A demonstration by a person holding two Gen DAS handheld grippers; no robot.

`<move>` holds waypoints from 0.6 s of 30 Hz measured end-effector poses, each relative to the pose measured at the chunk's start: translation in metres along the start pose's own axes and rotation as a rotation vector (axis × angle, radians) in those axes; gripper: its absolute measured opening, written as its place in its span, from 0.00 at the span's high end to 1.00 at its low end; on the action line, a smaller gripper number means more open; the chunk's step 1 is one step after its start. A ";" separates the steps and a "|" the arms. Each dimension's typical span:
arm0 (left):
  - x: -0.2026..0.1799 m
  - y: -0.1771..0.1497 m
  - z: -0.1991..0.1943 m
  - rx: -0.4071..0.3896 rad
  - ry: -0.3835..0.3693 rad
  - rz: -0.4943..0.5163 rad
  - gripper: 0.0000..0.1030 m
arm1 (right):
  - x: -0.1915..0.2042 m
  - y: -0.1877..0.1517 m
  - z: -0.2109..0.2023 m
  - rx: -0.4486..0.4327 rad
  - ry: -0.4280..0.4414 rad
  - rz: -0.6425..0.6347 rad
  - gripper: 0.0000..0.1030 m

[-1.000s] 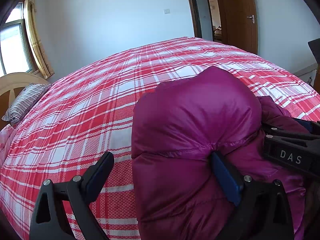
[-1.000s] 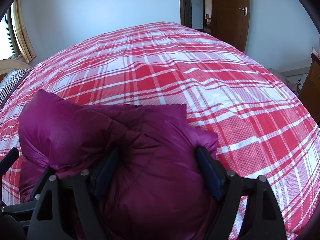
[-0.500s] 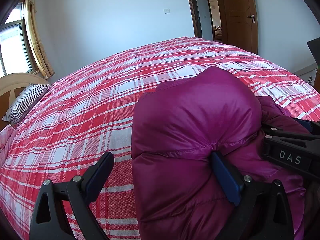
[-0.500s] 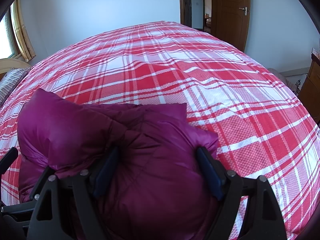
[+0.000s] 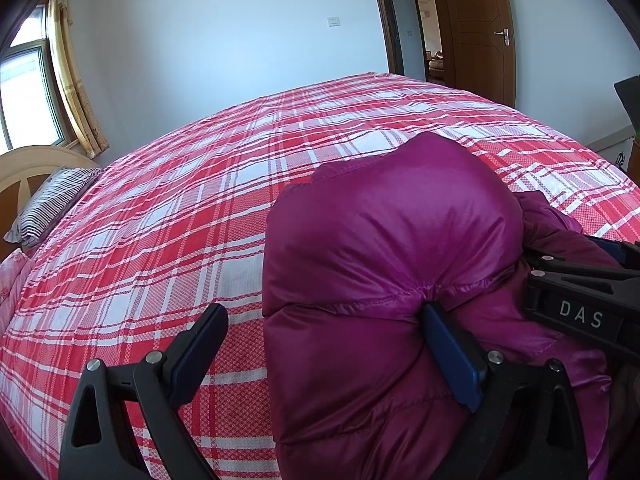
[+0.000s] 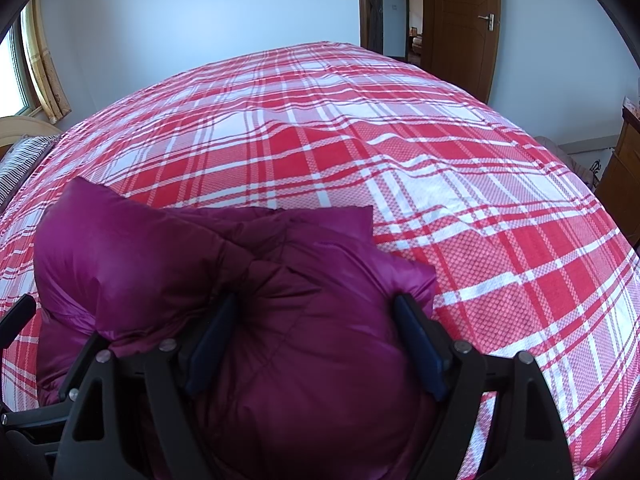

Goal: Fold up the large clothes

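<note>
A puffy magenta down jacket (image 5: 392,248) lies bundled on the red plaid bed (image 5: 180,208); it also shows in the right wrist view (image 6: 280,280). My left gripper (image 5: 324,344) is open over the jacket's left edge, its right finger (image 5: 452,356) pressed into the fabric and its left finger over bare bedspread. My right gripper (image 6: 316,344) is open wide with the jacket's bulk bulging between its fingers. The right gripper's body, marked DAS (image 5: 580,312), shows at the right of the left wrist view.
The plaid bedspread (image 6: 400,140) stretches far ahead and to the right. A striped pillow (image 5: 52,200) and wooden headboard (image 5: 24,168) are at far left. A brown door (image 5: 476,28), a window (image 5: 24,96) and a wooden cabinet (image 6: 624,168) border the room.
Almost nothing has changed; both grippers and the jacket stay where they were, with only a slight shift in the right wrist view.
</note>
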State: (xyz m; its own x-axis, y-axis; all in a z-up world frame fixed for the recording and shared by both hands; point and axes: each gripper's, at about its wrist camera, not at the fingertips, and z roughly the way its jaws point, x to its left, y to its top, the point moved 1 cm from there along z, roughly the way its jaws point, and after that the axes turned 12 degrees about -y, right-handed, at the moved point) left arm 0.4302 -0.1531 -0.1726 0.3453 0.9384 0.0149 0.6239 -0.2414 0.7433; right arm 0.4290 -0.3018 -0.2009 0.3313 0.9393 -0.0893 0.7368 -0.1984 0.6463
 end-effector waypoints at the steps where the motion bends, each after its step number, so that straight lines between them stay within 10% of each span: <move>1: 0.002 0.000 -0.002 0.005 -0.019 -0.011 0.05 | -0.001 0.000 0.000 0.004 0.009 0.001 0.18; 12: 0.053 -0.049 -0.075 -0.042 -0.426 -0.219 0.06 | -0.074 -0.004 -0.028 0.013 0.423 0.067 0.11; 18: 0.047 -0.052 -0.063 -0.041 -0.420 -0.195 0.06 | -0.089 -0.011 -0.007 0.091 0.558 0.085 0.14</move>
State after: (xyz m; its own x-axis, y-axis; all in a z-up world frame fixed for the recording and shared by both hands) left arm 0.3694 -0.0802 -0.1683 0.4836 0.7815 -0.3942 0.6805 -0.0524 0.7309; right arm 0.3868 -0.3806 -0.1947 0.0481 0.9195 0.3902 0.7769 -0.2800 0.5639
